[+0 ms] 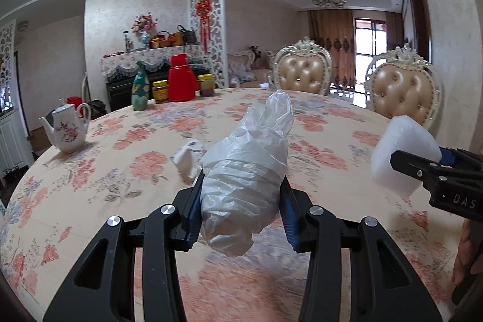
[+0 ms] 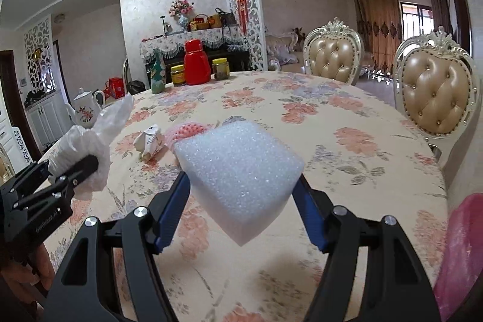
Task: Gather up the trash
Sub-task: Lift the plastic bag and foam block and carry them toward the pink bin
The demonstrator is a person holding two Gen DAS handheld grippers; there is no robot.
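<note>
My left claw (image 1: pixel 240 201) is clamped on a crumpled bag (image 1: pixel 250 168) of thin, translucent white plastic, creased all over and bunched into a soft lump that sticks out past my blue pads. My right claw (image 2: pixel 241 186) stands wider, its two pads pressed on the sides of one foam block (image 2: pixel 241 168), white, blocky, with a grainy, sparkling surface. Both pieces hang above the table (image 2: pixel 347 116), touching nothing else.

The table is round, under a cloth printed with pink and lilac flowers. Two more bits of trash lie on it beyond the block: one scrunched paper wrapper (image 2: pixel 150 141) and one pink foam net (image 2: pixel 187 132), close together. At the far edge stand one glossy red flask (image 2: pixel 197 62), two yellow-lidded jars (image 2: pixel 177 75) and one green bottle (image 2: pixel 158 76); one flowered china teapot (image 1: pixel 68 127) sits apart to the left. Two tufted, carved chairs (image 2: pixel 333 55) stand behind the table.
</note>
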